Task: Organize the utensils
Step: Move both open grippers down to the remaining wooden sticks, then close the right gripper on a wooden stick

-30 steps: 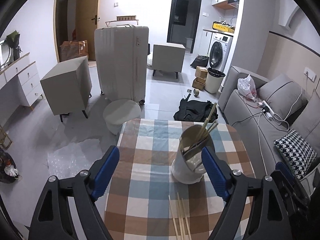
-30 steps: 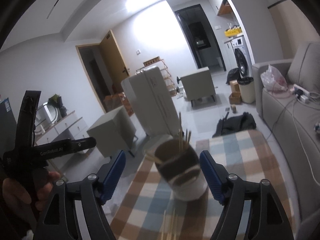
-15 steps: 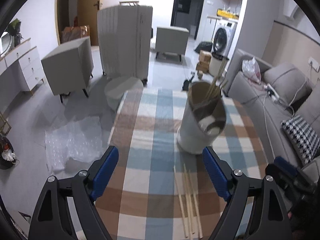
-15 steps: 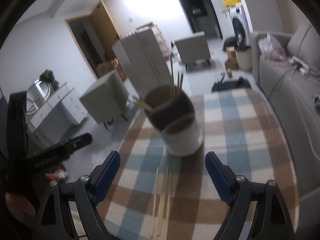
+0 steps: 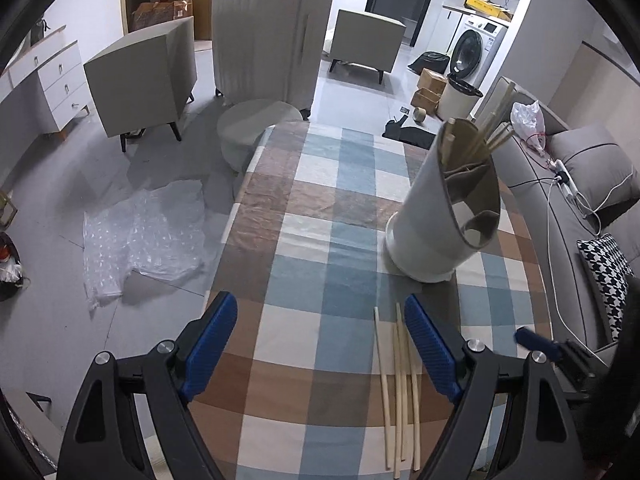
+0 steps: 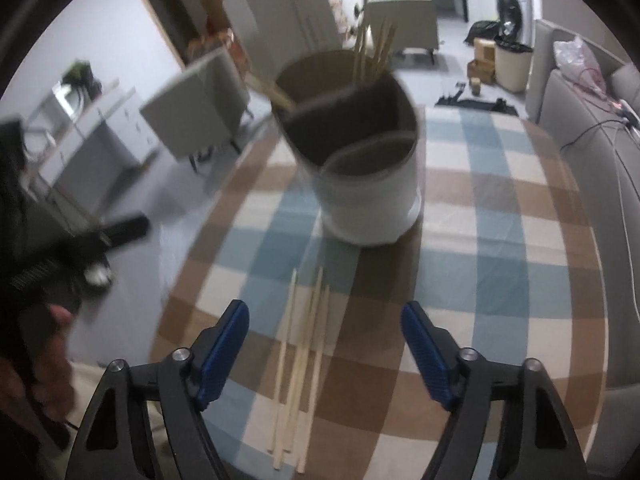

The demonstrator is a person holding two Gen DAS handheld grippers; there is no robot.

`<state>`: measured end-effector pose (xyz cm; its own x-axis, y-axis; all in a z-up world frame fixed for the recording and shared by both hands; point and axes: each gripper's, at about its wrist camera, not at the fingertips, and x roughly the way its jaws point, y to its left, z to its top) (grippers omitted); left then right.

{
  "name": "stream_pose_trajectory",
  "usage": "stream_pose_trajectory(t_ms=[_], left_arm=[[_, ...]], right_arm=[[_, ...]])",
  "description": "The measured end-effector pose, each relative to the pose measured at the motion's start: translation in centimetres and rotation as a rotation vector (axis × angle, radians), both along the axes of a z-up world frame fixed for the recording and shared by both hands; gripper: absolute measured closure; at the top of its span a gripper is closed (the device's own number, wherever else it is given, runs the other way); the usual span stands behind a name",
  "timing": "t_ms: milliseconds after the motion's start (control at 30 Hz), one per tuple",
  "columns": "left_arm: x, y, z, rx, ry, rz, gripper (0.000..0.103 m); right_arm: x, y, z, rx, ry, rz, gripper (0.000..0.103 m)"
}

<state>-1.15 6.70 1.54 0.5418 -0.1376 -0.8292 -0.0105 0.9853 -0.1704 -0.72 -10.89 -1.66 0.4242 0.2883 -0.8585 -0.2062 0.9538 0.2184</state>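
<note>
On the left, our left tool hangs over bare checked cloth on the desk, its jaws spread wide with nothing between them. Just to the right of it lie the loose chopsticks, a small bundle side by side on the cloth, their far tips close to the left tool's right finger. Further right and beyond them stands the white utensil holder, upright, divided into compartments, with more chopsticks standing in its far compartment.

In the right wrist view our right tool is released too; its jaws have just been narrowing, and the loose chopsticks lie on the cloth below the gap, untouched by either pad.

We judge the risks to be these: the sticks are thin and flat on the cloth, so closing on them may pinch the cloth or roll them apart, and we could lift only some. The two tools are close together and might collide. A careless reach could also knock the tall holder over.
</note>
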Motion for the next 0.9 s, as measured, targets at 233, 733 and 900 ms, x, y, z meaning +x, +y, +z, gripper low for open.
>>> stream_pose_trajectory(t_ms=[233, 733, 900], left_arm=[[0.1, 2.4, -0.6, -0.004, 0.005, 0.016, 0.021], [0.8, 5.8, -2.3, -0.024, 0.063, 0.058, 0.021], [0.9, 6.4, -2.9, -0.034, 0.089, 0.067, 0.021]], right_arm=[[1.7, 0.7, -2.5, -0.054, 0.127, -0.031, 0.038], [4.2, 4.5, -7.3, -0.244, 0.206, 0.045, 0.062], [4.5, 4.9, -7.7, -0.271, 0.227, 0.043, 0.075]])
